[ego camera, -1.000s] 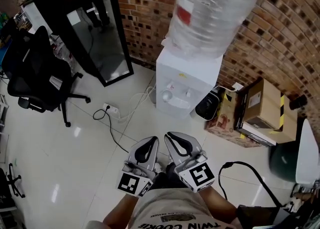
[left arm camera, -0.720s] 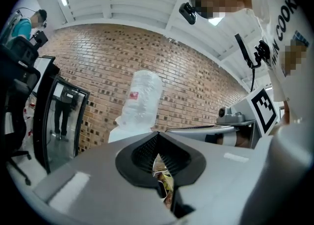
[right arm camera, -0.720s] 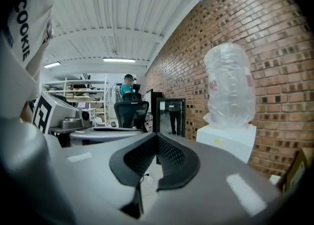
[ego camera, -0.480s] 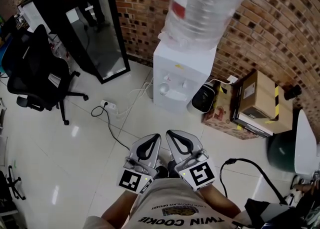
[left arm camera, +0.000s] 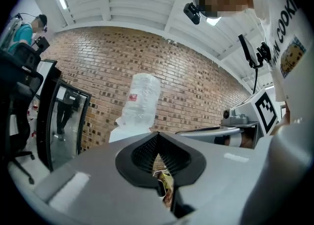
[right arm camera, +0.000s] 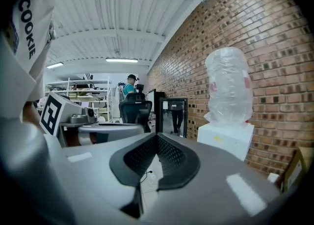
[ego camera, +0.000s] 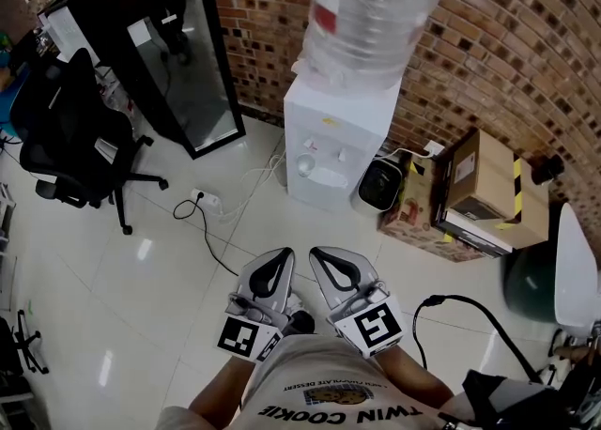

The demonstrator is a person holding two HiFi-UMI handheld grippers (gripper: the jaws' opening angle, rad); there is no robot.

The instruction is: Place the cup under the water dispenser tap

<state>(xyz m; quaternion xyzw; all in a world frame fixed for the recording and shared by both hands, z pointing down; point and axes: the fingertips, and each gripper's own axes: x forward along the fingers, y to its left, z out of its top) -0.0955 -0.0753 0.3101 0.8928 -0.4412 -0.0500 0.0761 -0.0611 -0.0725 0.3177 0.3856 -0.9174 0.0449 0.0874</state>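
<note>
Head view, looking steeply down. The water dispenser (ego camera: 338,137), a white cabinet, is standing on a glossy white tiled floor (ego camera: 141,306) with its back against a brick wall (ego camera: 526,62), and it is carrying a clear inverted bottle (ego camera: 371,15). A small pale round thing, apparently the cup (ego camera: 305,163), is sitting in the dispenser's tap recess, toward its left side. Left of the dispenser, a dark framed glass panel (ego camera: 183,71) is leaning on the wall, and an office chair (ego camera: 70,137) is standing farther left. A power strip (ego camera: 204,201) is lying on the floor in front of the dispenser's left corner. Just right of the dispenser, a black container (ego camera: 378,184) and cardboard boxes (ego camera: 488,189) are resting on the floor. The left gripper (ego camera: 280,253) and right gripper (ego camera: 319,252) are pointing toward the dispenser from well in front of it, each with its jaws pressed together on nothing.
</note>
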